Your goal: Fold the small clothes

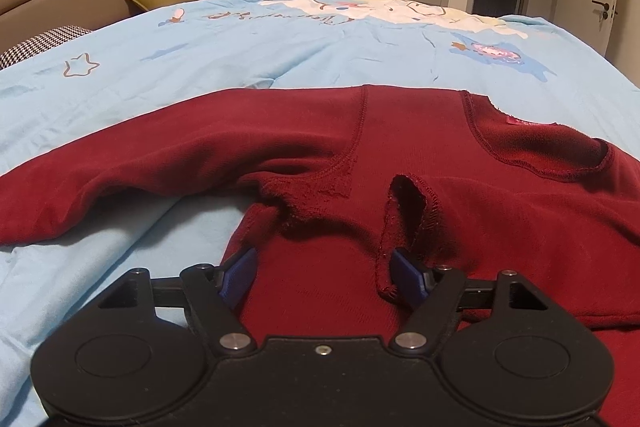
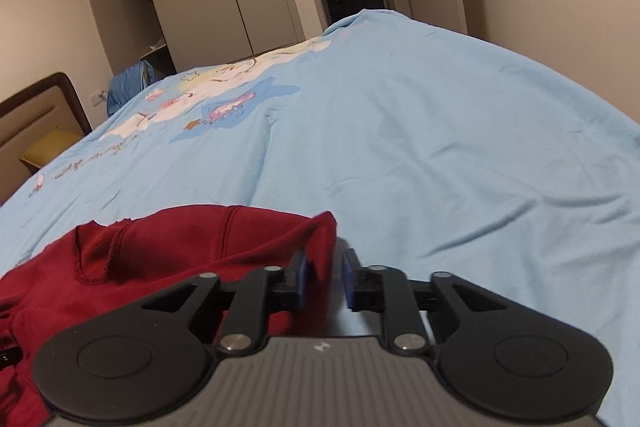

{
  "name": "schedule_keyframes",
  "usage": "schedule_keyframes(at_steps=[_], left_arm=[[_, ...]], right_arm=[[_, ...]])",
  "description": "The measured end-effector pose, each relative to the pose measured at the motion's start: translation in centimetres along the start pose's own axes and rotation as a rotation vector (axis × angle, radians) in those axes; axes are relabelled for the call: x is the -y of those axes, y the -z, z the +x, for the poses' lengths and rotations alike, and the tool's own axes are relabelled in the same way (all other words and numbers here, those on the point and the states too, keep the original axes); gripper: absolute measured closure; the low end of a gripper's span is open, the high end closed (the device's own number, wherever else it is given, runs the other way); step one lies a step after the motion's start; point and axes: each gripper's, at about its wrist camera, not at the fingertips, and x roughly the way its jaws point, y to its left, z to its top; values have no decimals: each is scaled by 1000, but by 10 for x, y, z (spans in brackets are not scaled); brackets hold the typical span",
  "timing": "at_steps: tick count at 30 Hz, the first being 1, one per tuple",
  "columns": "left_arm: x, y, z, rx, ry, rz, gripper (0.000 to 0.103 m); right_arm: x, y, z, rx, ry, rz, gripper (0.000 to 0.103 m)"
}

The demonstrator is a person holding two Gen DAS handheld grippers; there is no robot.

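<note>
**Dark red top spread on the blue bed, both grippers at its edges**

A dark red knit long-sleeved top (image 1: 420,155) lies flat on the light blue cartoon-print bed cover (image 1: 280,39). The left gripper (image 1: 326,277) stands wide apart over the top's body, cloth between its blue pads. The right gripper (image 2: 324,279) is nearly together on the top's raised shoulder edge, apparently pinching it, though blur hides the contact.
</note>
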Motion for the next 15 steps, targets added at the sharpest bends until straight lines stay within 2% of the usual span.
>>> schedule_keyframes(at_steps=[2,9,15], left_arm=[[0,2,0,10,1,0,26],[0,5,0,26,4,-5,24],[-1,8,1,37,8,-9,23]], right_arm=[[1,9,-19,15,-1,-30,65],[-9,63,-72,-11,63,-239,65],[-43,75,-63,-11,78,-447,65]])
